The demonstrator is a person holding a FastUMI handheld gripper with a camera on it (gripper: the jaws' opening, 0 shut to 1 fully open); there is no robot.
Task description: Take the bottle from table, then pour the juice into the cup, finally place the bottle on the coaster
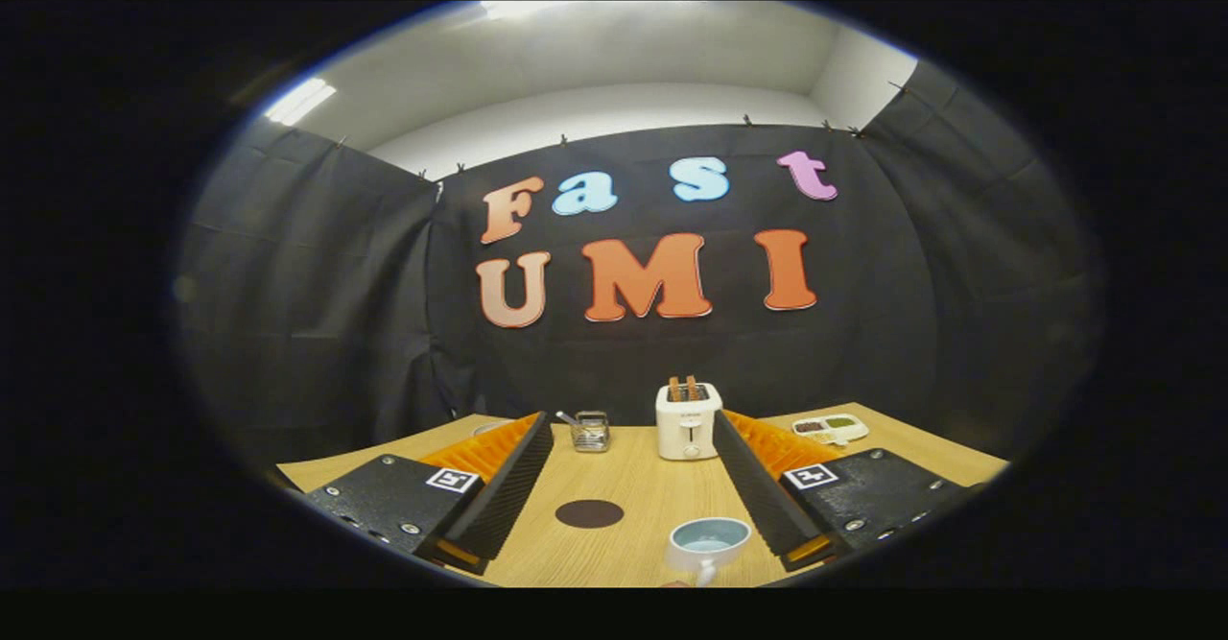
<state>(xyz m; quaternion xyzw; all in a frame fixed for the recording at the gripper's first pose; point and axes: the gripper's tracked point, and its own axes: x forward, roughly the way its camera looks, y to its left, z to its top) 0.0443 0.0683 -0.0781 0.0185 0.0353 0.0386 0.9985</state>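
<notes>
Tool [628, 486] released, fingers spread wide; cup [708, 544] upright between them, coaster [589, 513] flat alongside.

the light comes from above: bright ceiling strips [299, 101] glare white, and the pale ceiling is close to washed out while the dark cloth wall [317, 314] swallows most of it. the wooden table [633, 486] is evenly lit with soft, faint shadows, and the toaster [687, 421] at its middle looks sharp. fisheye distortion bows the table's edge and the wall (strongest toward the rim), where the picture darkens and perhaps softens; the cup [708, 542] looks slightly blurred.
</notes>
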